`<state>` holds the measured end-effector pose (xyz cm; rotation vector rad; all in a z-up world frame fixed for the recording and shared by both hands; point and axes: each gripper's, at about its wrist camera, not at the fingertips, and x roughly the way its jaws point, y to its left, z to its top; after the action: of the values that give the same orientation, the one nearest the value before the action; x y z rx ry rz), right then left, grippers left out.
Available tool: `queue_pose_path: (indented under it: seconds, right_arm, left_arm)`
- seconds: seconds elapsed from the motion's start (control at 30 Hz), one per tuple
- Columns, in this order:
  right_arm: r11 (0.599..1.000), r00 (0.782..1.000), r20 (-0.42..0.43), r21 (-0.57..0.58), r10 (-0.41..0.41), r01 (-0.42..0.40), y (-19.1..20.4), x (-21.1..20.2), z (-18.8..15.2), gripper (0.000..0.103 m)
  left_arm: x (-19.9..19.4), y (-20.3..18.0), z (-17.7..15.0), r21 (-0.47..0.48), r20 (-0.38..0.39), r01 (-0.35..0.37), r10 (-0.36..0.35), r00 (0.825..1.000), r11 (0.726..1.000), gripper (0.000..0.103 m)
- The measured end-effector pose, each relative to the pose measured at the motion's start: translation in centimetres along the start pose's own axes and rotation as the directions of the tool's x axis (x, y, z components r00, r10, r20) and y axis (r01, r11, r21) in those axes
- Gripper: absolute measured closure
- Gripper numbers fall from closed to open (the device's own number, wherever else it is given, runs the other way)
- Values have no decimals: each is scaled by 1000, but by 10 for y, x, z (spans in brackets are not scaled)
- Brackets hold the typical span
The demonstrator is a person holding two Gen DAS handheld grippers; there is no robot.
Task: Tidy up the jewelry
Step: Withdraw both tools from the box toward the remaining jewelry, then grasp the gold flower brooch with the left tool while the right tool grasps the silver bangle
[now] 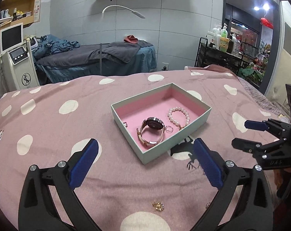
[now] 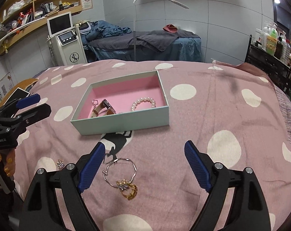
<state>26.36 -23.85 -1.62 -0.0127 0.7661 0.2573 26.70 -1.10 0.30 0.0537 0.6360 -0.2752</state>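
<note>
A pale green box [image 1: 126, 127] [image 2: 126, 124] with a pink lining sits on the bed. It holds a watch [image 1: 152, 128] [image 2: 105, 108], a pearl bracelet [image 1: 179, 116] [image 2: 143, 103], a thin ring [image 1: 169, 129] and a small ring [image 1: 125, 124] [image 2: 94, 102]. A gold earring [image 1: 158, 206] [image 2: 59, 163] lies on the blanket between my left gripper's jaws. A silver bangle [image 2: 124, 170] and a gold brooch [image 2: 129, 189] lie between my right gripper's jaws. My left gripper [image 1: 145, 163] [image 2: 36, 104] is open and empty. My right gripper [image 2: 145, 165] [image 1: 239, 132] is open and empty.
The pink blanket with white dots [image 1: 58, 127] [image 2: 212, 119] covers the bed. A phone [image 2: 16, 95] lies at its left edge. A white machine [image 1: 16, 57], a massage bed [image 1: 99, 57] and a cart of bottles [image 1: 222, 46] stand beyond.
</note>
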Motion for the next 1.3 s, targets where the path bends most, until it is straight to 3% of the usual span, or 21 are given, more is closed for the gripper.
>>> queue_pose_path:
  seconds: [0.27,0.43,0.57,0.73,1.1,1.3]
  right_arm:
    - [993,997,-69,-113,25,-33,20,9,-26,21]
    - [975,995,-95,-221,-9,-12,39,18,-36,21]
    - [971,993,-117,-237,-18,-11,42,23,-42,21]
    - [972,989,-146,-236,-15,-20,42,29,-42,21]
    - [962,977,-212,-268,-4,-54,50,52,-35,22]
    - [961,978,-210,-267,10,-67,52,59,-29,34]
  left_arm:
    - [-2,-3,-42,10,-72,-6,6,997,1000,6]
    - [-2,-6,-70,14,-122,-3,5,993,1000,6]
    - [0,-10,-88,32,-157,15,-10,987,999,6]
    - [10,-14,-95,40,-194,49,-40,980,998,27]
    - [29,-23,-91,32,-209,88,-79,975,996,59]
    - [30,-22,-90,10,-206,106,-102,973,994,70]
